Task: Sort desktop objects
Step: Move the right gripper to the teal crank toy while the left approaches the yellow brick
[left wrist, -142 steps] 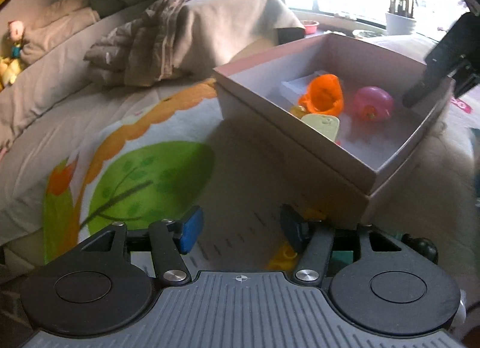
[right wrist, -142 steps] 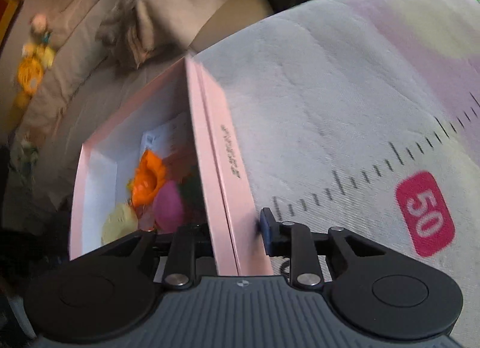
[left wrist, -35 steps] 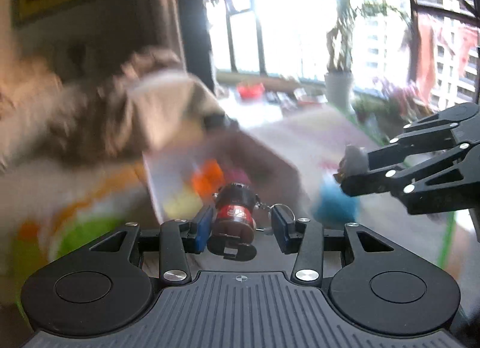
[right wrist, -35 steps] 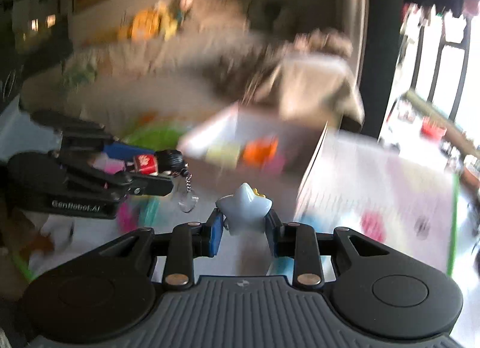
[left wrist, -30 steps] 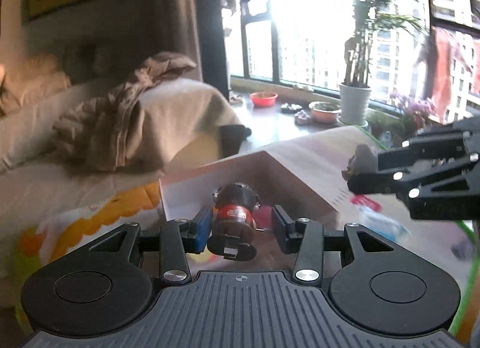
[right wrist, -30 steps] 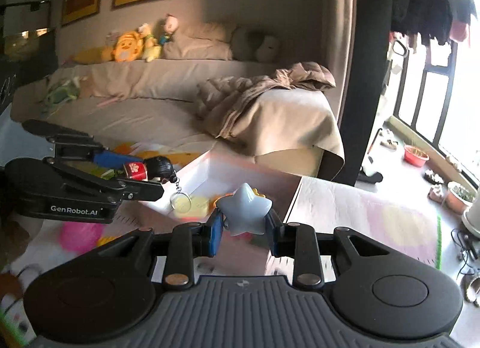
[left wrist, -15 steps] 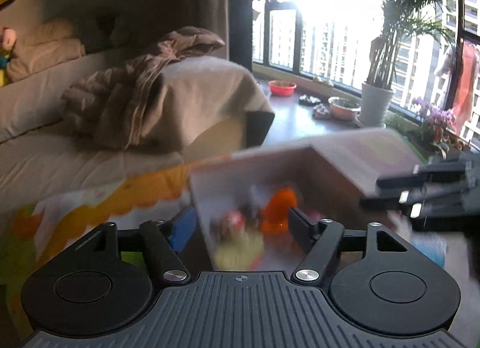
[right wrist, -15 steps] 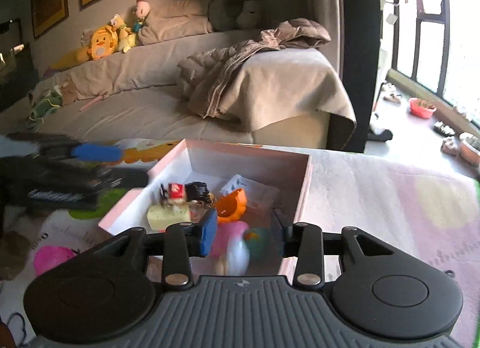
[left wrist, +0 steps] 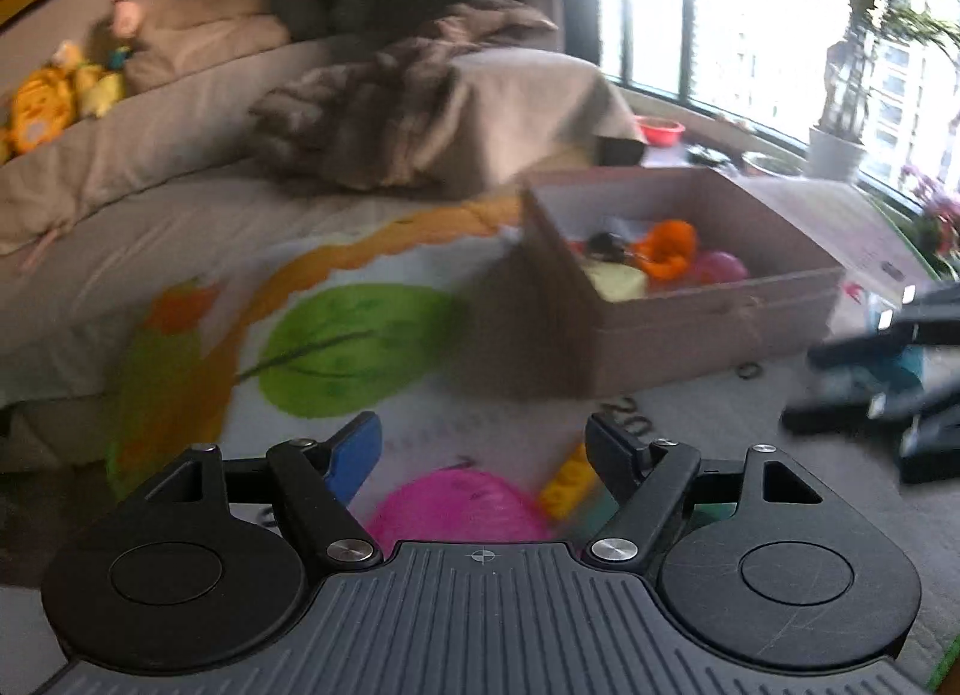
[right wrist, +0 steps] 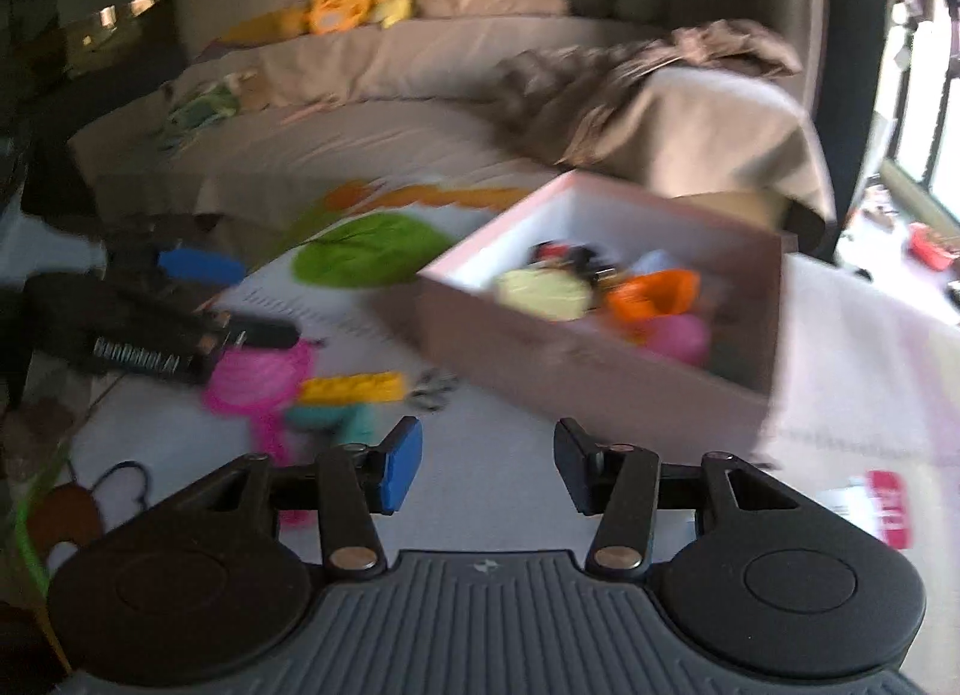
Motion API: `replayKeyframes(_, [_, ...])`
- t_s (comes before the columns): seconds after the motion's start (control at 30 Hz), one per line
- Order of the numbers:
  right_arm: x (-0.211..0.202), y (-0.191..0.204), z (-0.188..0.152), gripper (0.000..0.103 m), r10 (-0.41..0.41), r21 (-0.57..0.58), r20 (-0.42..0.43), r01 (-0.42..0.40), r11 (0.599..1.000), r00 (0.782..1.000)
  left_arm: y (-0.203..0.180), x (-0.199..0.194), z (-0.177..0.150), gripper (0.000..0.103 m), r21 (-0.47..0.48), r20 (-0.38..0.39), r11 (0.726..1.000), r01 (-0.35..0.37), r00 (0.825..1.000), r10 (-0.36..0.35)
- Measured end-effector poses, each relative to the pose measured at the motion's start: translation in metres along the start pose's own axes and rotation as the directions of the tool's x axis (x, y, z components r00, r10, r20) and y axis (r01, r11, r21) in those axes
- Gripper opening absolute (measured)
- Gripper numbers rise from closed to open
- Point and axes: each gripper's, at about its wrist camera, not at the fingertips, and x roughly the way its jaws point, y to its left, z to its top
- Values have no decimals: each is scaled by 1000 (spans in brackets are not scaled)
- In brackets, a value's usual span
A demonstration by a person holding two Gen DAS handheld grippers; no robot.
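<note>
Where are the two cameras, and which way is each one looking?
Left wrist: it rides on the left gripper, looking forward and down over its open, empty jaws at the pink toy, the yellow brick and the box; the right gripper shows at the right edge.
Right wrist: it rides on the right gripper, looking forward and down past its open, empty jaws at the box; the left gripper shows on the left.
Both see the box, mat, pink toy, yellow brick and sofa.

Both my wrist cameras look forward and downward along my claws, close above the play mat; blurred, I think both share the pink box and sofa.
</note>
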Motion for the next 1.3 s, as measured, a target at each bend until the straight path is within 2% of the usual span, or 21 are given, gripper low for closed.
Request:
replayKeyframes(0.17, [28, 31, 2, 42, 128, 4, -40, -128, 992, 991, 2, -15, -11, 81, -2, 0, 1000, 16, 1000, -16])
replayKeyframes(0.3, [44, 39, -6, 23, 84, -34, -85, -87, 996, 993, -7, -23, -29, 84, -3, -31, 995, 103, 994, -103])
replayKeyframes(0.4, [37, 21, -12, 22, 64, 4, -90, -64, 998, 994, -22, -24, -44, 85, 9, -77, 982, 190, 979, -189])
replayKeyframes(0.47, [29, 10, -17, 22, 11, 23, -84, -9, 1000, 996, -33, -21, -51, 86, 20, -100, 974, 224, 970, -221])
replayKeyframes(0.57, [16, -12, -26, 22, -60, 60, -91, 66, 996, 994, -46, -10, -50, 86, 39, -99, 977, 208, 974, -204])
replayKeyframes(0.7, [-1, -26, -40, 22, -186, 52, -84, 190, 980, 979, -50, 2, -31, 81, 58, -37, 985, 165, 986, -163])
replayKeyframes(0.77, [-7, -34, -45, 22, -175, 85, -83, 182, 980, 981, -55, 14, -22, 75, 101, -30, 987, 123, 992, -121])
replayKeyframes(0.83, [-14, -38, -48, 22, -163, 112, -72, 170, 979, 984, -59, 30, -14, 65, 126, -53, 988, 92, 995, -85])
replayKeyframes(0.93, [-22, -36, -50, 23, -154, 106, -40, 157, 982, 987, -59, 52, -9, 57, 140, -100, 988, 64, 994, -50])
replayKeyframes(0.97, [-23, -34, -49, 24, -148, 100, -31, 150, 984, 989, -59, 56, -9, 54, 141, -116, 988, 64, 992, -48])
replayKeyframes(1.0, [-26, -33, -49, 29, -141, 91, -20, 142, 986, 990, -59, 58, -10, 47, 138, -127, 988, 69, 991, -51])
replayKeyframes(1.03, [-26, -30, -48, 37, -138, 81, -12, 138, 987, 990, -59, 59, -10, 38, 131, -138, 988, 78, 989, -60])
replayKeyframes(1.07, [-27, -27, -48, 42, -139, 70, -2, 139, 988, 990, -60, 59, -11, 34, 121, -141, 989, 91, 987, -73])
replayKeyframes(1.1, [-27, -25, -47, 51, -142, 60, 7, 141, 988, 990, -61, 58, -11, 28, 110, -146, 988, 104, 986, -87])
replayKeyframes(1.13, [-25, -21, -46, 60, -144, 50, 15, 143, 988, 989, -61, 56, -12, 28, 94, -152, 988, 126, 982, -111])
replayKeyframes(1.3, [-14, -5, -47, 75, -158, -6, 24, 158, 987, 987, -66, 35, -23, 30, 16, -189, 967, 255, 950, -248])
